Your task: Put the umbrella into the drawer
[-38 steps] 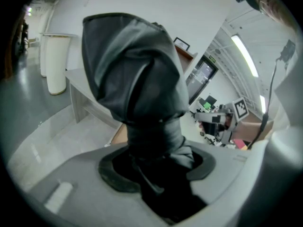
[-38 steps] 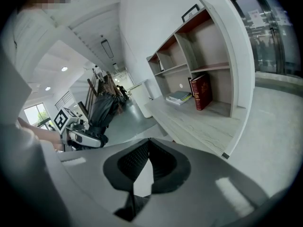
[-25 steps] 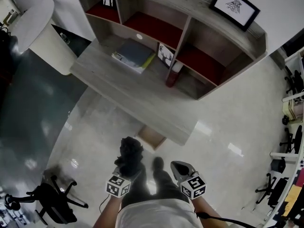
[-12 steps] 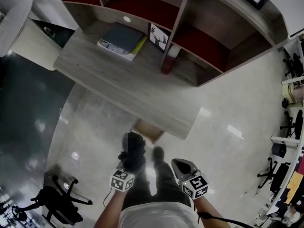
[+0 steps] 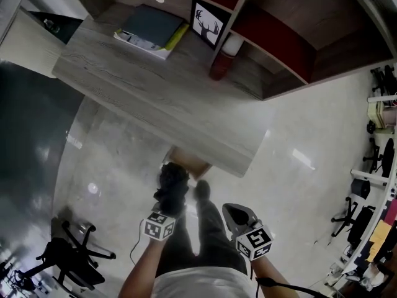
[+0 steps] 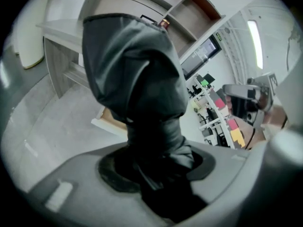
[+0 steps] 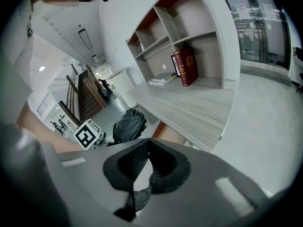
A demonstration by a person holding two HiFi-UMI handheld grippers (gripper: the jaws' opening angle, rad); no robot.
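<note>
A black folded umbrella (image 5: 172, 188) stands between the jaws of my left gripper (image 5: 166, 211), which is shut on its lower end. In the left gripper view the umbrella (image 6: 135, 79) fills the middle and hides the jaw tips. Just beyond it an open wooden drawer (image 5: 189, 162) sticks out from under the grey desk (image 5: 155, 110); the drawer (image 6: 111, 119) also shows low behind the umbrella. My right gripper (image 5: 239, 216) hangs to the right over the floor, shut with nothing in it, its tips touching (image 7: 147, 142). From there I see the umbrella (image 7: 128, 124) and the drawer (image 7: 163, 130).
On the desk lie a stack of books (image 5: 149, 30), a framed deer picture (image 5: 206, 22) and a red upright item (image 5: 222, 64) against the shelf divider. A black office chair (image 5: 68, 259) stands at lower left. The person's legs and a shoe (image 5: 201, 191) are between the grippers.
Both grippers have sunk lower. The umbrella now sits closer to the open drawer's front, and the desk fills more of the head view.
</note>
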